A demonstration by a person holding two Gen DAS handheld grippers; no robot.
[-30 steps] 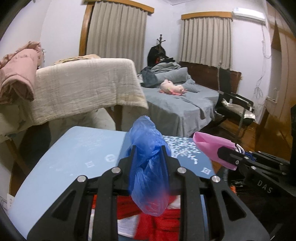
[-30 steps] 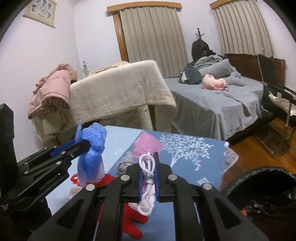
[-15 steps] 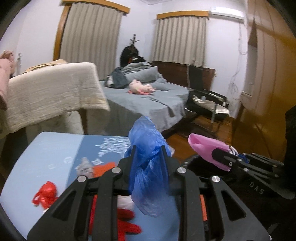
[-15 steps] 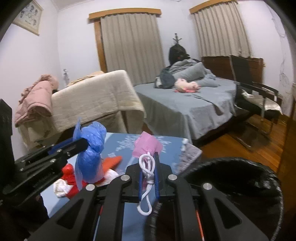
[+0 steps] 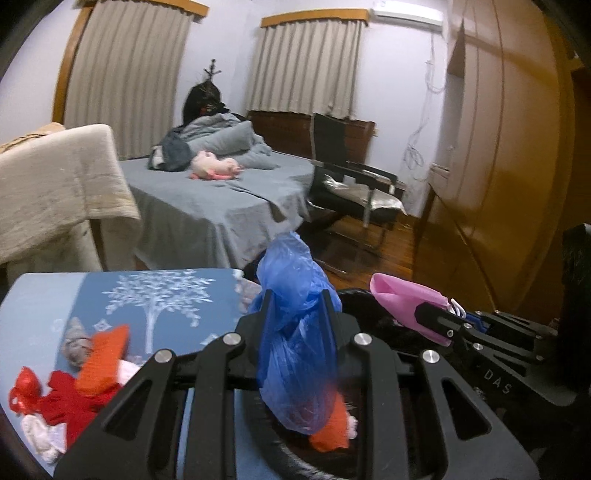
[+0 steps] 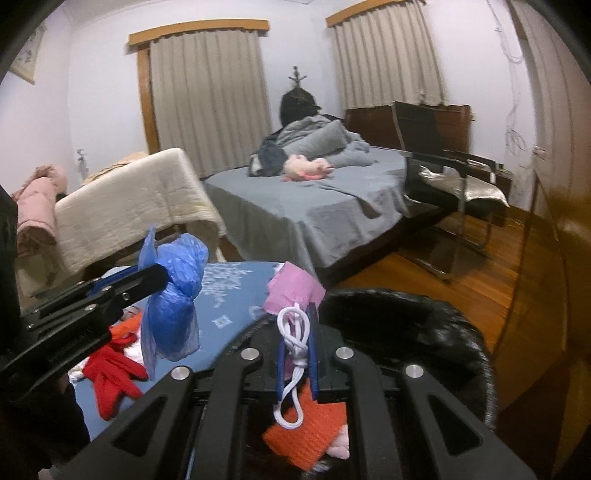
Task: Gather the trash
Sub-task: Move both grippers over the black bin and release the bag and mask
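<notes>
Left tool (image 5: 295,306) clamps blue bag (image 5: 295,343) upright; right tool (image 6: 297,332) pinches pink mask (image 6: 293,291).

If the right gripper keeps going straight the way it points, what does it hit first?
Probably the black bin bag: the right gripper, shut on the pink mask, points slightly down over its opening, orange cloth below. Depth is uncertain.

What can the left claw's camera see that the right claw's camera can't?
Only the left camera shows the air conditioner high on the wall. Only the right camera shows the picture frame and the pink coat. Both show the left claw shut on the blue plastic bag, the right claw shut on the pink mask, the black trash bin, the bed and the chair.
</notes>
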